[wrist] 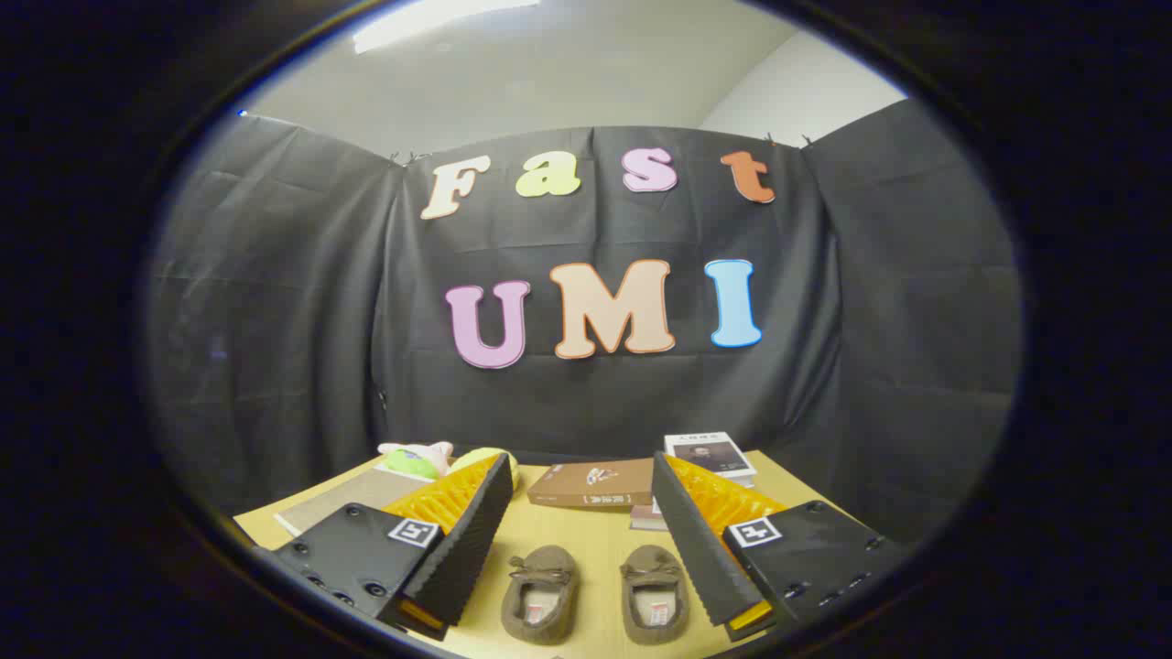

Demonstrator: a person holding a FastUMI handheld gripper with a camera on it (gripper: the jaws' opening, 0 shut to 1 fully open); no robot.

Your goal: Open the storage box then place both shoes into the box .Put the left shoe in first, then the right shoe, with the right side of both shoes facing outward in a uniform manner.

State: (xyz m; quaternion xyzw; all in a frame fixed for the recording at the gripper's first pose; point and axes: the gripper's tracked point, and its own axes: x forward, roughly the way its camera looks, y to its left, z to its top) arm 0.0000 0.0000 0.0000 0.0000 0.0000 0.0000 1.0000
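Two brown moccasin shoes lie side by side on the wooden table [586,540], toes pointing away from me. The left shoe [538,591] and the right shoe [655,591] both sit between my fingers, low and close. Beyond them, flat on the table, lies the brown storage box [591,484] with its lid closed. My gripper [582,478] hangs open above the table, fingers spread wide and holding nothing.
A green and white plush toy [417,458] lies at the table's far left, behind my left finger. A grey mat [339,499] lies flat near it. A white book [710,455] rests at the far right beside the box. Black cloth walls close in the table.
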